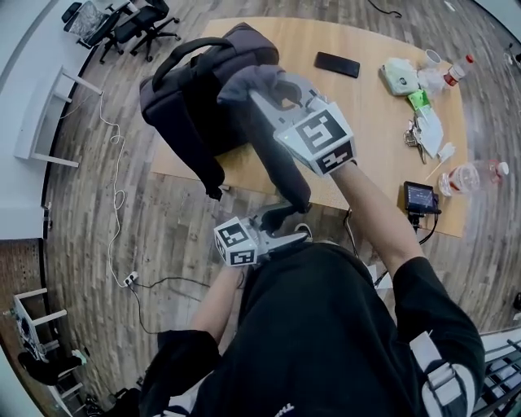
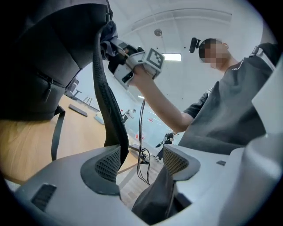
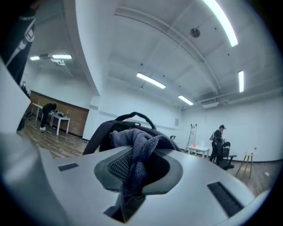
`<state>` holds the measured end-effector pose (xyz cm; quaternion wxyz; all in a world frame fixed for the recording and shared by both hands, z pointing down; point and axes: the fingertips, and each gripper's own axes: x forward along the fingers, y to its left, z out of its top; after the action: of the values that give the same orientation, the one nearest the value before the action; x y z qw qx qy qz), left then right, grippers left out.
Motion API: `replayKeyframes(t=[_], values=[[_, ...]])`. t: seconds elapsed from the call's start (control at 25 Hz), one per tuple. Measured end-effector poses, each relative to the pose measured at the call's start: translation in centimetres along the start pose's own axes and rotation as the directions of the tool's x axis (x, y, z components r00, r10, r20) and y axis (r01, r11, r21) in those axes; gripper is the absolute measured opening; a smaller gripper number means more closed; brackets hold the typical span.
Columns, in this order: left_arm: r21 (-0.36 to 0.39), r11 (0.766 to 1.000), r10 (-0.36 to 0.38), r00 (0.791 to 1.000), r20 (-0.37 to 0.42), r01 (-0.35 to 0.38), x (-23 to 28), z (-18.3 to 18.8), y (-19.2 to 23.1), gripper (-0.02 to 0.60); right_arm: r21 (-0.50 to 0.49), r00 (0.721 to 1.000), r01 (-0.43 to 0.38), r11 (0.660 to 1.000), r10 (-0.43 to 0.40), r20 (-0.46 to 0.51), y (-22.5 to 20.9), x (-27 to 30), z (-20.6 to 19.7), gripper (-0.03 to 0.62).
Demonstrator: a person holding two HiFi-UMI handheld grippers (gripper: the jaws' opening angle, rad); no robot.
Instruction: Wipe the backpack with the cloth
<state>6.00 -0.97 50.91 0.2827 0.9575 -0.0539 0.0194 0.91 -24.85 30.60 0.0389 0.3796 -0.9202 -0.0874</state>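
The right claw (image 1: 267,91) is clamping the grey cloth (image 1: 244,80) and holding it at the top of the backpack (image 1: 191,98), which is standing at the desk's (image 1: 358,106) near edge. The left claw (image 1: 286,229), jaws wide apart, is catching the shoulder strap (image 1: 285,167) loosely rather than pinching it, probably to steady the bag for wiping.

Wood-plank floor (image 1: 163,220) is running under a wooden table (image 1: 358,114); black office chairs (image 1: 138,24) are standing near a white wall (image 1: 32,65); ceiling light strips (image 3: 150,80) are glowing overhead.
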Motion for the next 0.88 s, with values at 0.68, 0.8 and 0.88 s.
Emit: replayKeyframes(t=[0.68, 0.8, 0.88], values=[[0.106, 0.735, 0.61, 0.721, 0.328, -0.67, -8.6, 13.4, 11.5, 0.305, 0.225, 0.98, 0.18, 0.958, -0.193, 0.039, -3.8, -11.4, -5.8, 0.065], [0.126, 0.726, 0.598, 0.711, 0.369, -0.676, -6.2, 18.0, 11.7, 0.305, 0.275, 0.979, 0.203, 0.94, -0.203, -0.026, -2.5, -14.2, -9.1, 0.066], [0.115, 0.697, 0.638, 0.686, 0.35, -0.708, -4.5, 19.9, 12.9, 0.305, 0.295, 0.976, 0.215, 0.931, -0.21, -0.048, -1.9, -15.4, -10.3, 0.065]])
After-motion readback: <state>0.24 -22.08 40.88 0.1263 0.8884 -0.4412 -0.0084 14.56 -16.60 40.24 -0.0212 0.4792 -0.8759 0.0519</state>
